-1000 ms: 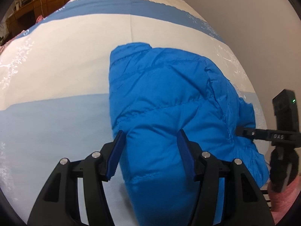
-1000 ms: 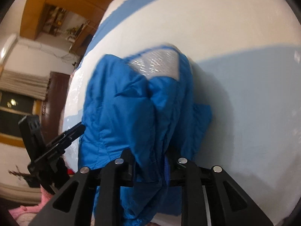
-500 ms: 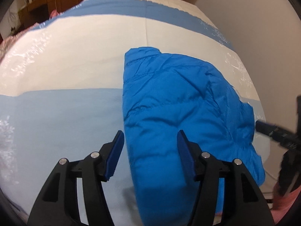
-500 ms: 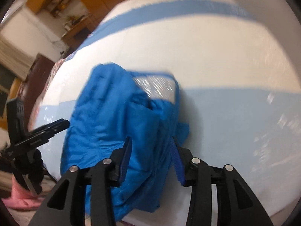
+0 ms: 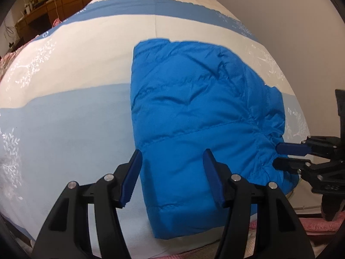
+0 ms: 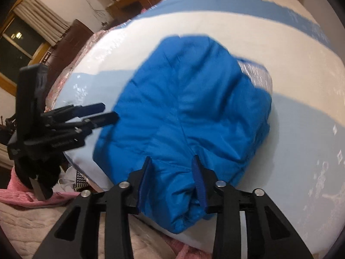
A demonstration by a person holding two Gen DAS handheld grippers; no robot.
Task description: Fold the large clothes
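A bright blue padded jacket (image 5: 200,118) lies folded into a rough rectangle on the bed; it also shows in the right wrist view (image 6: 189,116), with a patch of silver lining (image 6: 256,75) at its far right edge. My left gripper (image 5: 172,172) is open and empty, hovering over the jacket's near left edge. My right gripper (image 6: 171,177) is open and empty at the jacket's near edge. It also shows in the left wrist view (image 5: 286,155), at the jacket's right corner.
The bed cover (image 5: 75,69) has white, light blue and darker blue bands. A plain wall (image 5: 291,21) runs along the bed's right side. Wooden furniture (image 5: 38,10) stands beyond the far left. A pink blanket (image 6: 25,196) lies below the bed's near edge.
My right gripper has opened and let go of the jacket, then drawn back toward its edge. The jacket has settled flat. My left gripper stays open and has pulled back a little.
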